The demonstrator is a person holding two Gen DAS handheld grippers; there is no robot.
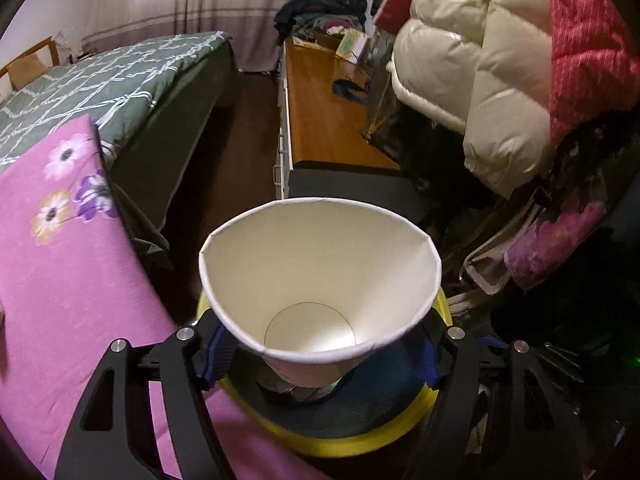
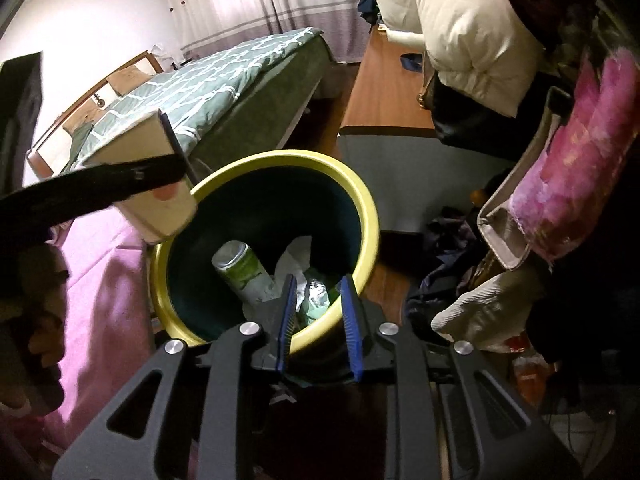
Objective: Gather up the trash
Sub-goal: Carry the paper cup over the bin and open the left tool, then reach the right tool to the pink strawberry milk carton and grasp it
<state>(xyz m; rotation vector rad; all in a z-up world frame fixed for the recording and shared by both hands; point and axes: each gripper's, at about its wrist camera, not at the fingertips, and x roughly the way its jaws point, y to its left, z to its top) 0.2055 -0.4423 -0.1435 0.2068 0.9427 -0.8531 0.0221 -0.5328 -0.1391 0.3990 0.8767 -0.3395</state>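
My left gripper (image 1: 320, 360) is shut on a white paper cup (image 1: 320, 272), mouth toward the camera, and holds it over the yellow-rimmed dark bin (image 1: 372, 436). In the right wrist view the cup (image 2: 160, 204) hangs at the bin's left rim (image 2: 360, 208), gripped by the left gripper's black finger (image 2: 100, 192). My right gripper (image 2: 318, 308) is open and empty above the bin's near rim. Inside the bin lie a green bottle (image 2: 240, 276), crumpled white paper (image 2: 296, 256) and a wrapper (image 2: 316, 292).
A pink flowered cushion (image 1: 72, 264) lies left of the bin. A bed with a green quilt (image 1: 100, 88) stands behind it. A wooden cabinet (image 1: 324, 116) sits beyond, with puffy jackets (image 1: 480, 80) hanging at right. Bags and clothes (image 2: 480, 312) crowd the floor at right.
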